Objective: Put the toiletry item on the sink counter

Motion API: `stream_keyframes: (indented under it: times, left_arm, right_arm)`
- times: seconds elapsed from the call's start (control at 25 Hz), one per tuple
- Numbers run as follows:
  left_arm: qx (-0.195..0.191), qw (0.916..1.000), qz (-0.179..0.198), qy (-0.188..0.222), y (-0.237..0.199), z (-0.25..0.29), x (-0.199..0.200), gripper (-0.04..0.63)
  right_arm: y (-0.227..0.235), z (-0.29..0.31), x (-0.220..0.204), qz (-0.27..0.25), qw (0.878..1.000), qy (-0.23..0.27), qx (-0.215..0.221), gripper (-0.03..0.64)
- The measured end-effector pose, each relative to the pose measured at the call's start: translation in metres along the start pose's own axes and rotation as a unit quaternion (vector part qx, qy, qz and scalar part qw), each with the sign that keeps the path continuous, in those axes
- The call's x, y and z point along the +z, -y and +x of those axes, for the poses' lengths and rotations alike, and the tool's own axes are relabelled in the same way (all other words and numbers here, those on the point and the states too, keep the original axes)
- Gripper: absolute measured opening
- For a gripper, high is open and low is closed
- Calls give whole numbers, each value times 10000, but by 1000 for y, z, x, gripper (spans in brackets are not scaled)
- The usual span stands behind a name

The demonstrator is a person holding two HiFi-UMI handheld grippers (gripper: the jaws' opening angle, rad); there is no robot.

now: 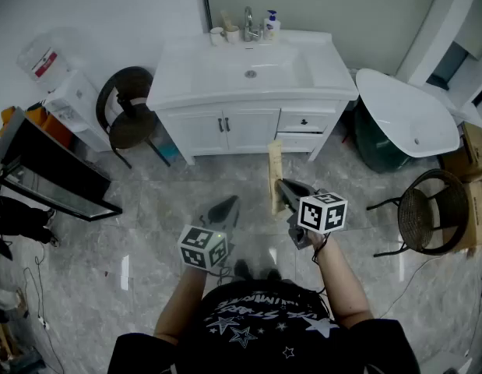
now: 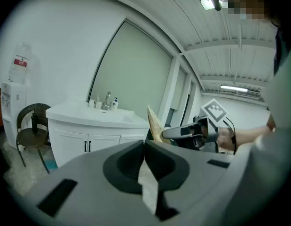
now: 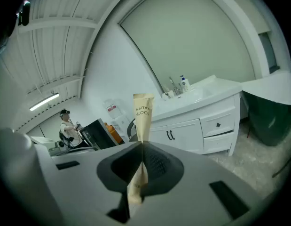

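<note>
Tan packet (image 3: 143, 114) printed "TOOTH BRUSH" pinched in right gripper (image 3: 141, 144); left gripper (image 2: 144, 144) pressed together.

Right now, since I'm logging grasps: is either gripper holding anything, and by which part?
The right gripper is shut on the tan toothbrush packet, clamped near its middle, printed end jutting past the jaws. The left gripper is shut and empty.

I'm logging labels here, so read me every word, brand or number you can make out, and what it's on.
"TOOTH BRUSH": printed on the tan packet clamped in the right gripper.
Red label on the water jug: too small to read.
Label on the pump bottle: too small to read.
Print on the person's shirt: too blurred to read.
</note>
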State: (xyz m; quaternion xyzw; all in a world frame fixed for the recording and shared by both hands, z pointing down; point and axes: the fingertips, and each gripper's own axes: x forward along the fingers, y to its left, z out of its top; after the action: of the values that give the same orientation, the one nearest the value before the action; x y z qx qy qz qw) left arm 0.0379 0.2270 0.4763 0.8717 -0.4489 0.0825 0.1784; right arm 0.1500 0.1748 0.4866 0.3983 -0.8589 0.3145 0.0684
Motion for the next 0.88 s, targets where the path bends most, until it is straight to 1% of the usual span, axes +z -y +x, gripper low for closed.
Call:
stream_keyframes:
  times: [0.4,0.88]
  left_arm:
    - [149,9998,-146,22,2,-12,-7,19]
    - [116,9998,-160,29,-1,-16,-7,20]
  right_arm:
    - [-6,-8,-12,3,10000,-66,66,20]
    - [-14,-7,-14,39,9999,-83,84,20]
